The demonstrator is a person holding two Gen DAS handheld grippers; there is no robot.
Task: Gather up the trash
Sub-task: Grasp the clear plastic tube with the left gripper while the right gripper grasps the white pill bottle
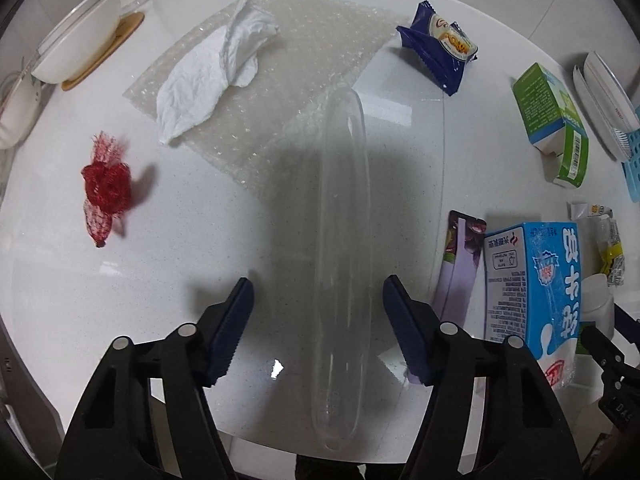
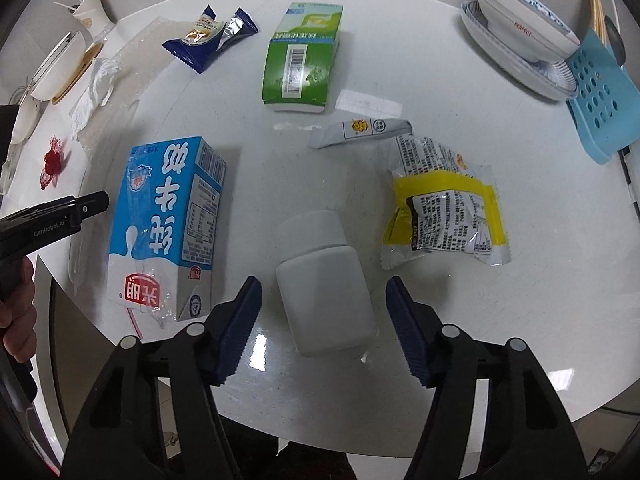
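While jaws gape, left gripper [image 1: 318, 322] straddles clear tube [image 1: 343, 240]

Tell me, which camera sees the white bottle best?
The right wrist view: the white bottle lies whole on the table, right ahead of the open right tool. The left wrist view catches only a sliver of it at the right edge.

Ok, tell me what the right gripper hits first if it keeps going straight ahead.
Most likely the white plastic bottle, lying directly between the open right gripper fingers. Depth is hard to judge, but nothing sits nearer.
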